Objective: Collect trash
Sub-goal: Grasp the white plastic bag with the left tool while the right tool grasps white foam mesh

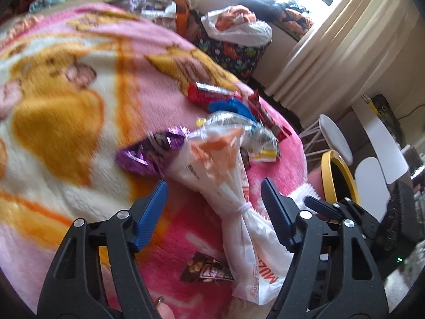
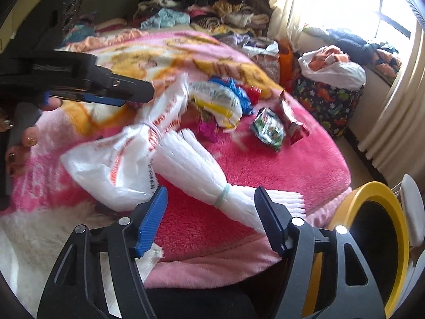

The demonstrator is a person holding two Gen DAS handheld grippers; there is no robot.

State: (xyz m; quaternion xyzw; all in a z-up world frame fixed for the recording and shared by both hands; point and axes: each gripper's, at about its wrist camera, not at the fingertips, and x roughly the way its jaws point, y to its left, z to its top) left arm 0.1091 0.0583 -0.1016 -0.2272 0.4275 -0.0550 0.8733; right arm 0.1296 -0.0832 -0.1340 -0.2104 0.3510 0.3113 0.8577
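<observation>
A white plastic bag (image 1: 239, 199) printed in orange, bunched and tied at its waist with a band, lies on the pink blanket (image 1: 79, 79) of a bed. The left gripper (image 1: 215, 199) hovers over it, jaws apart, the bag's tied waist between the blue pads without clear contact. Beyond the bag lie a purple wrapper (image 1: 143, 154), a red wrapper (image 1: 209, 95) and a silver packet (image 1: 239, 127). The right gripper (image 2: 209, 207) straddles a second white bundle (image 2: 202, 175) tied with a pale green band; its jaws are also apart, and whether the right-hand pad touches the bundle cannot be told. A yellow-rimmed bin (image 2: 385, 228) stands just beside the bed's edge, near that bundle.
</observation>
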